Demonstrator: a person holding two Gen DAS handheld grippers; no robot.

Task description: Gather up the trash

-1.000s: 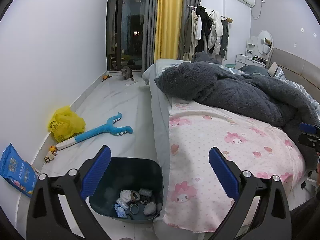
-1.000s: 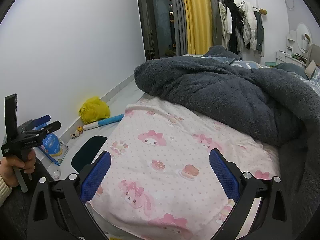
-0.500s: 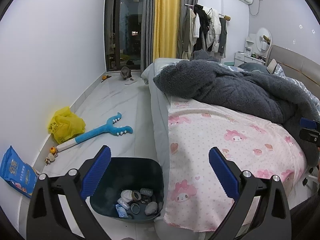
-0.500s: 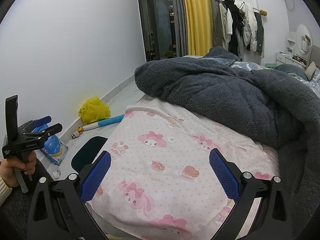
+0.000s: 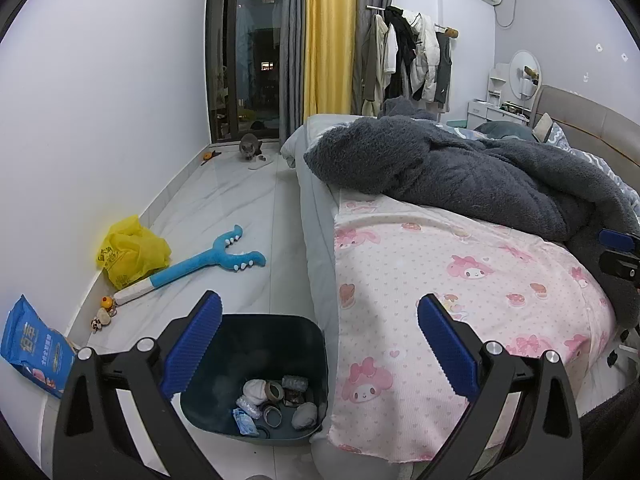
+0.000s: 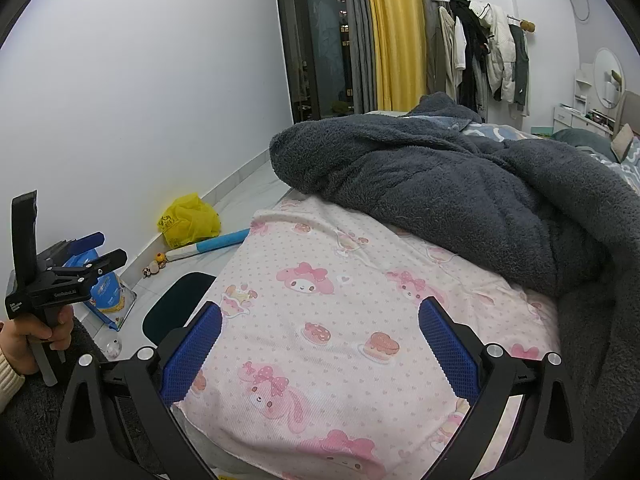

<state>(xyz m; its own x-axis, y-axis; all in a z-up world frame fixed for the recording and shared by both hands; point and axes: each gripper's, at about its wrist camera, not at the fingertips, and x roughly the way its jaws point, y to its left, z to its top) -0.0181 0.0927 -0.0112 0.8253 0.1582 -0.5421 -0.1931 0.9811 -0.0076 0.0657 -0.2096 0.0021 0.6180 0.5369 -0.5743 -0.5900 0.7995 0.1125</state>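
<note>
A dark teal trash bin stands on the floor beside the bed and holds several pieces of trash: tape rolls, crumpled paper, wrappers. Its rim also shows in the right wrist view. My left gripper is open and empty, held above the bin and the bed edge. My right gripper is open and empty over the pink patterned sheet. The left gripper also shows at the left of the right wrist view.
A yellow plastic bag, a blue plush toy, small toys and a blue packet lie along the left wall. A dark fleece blanket covers the bed. A cat sits by the far glass door.
Both views have shifted slightly, the left one tilting a little. Both grippers stay open and empty.
</note>
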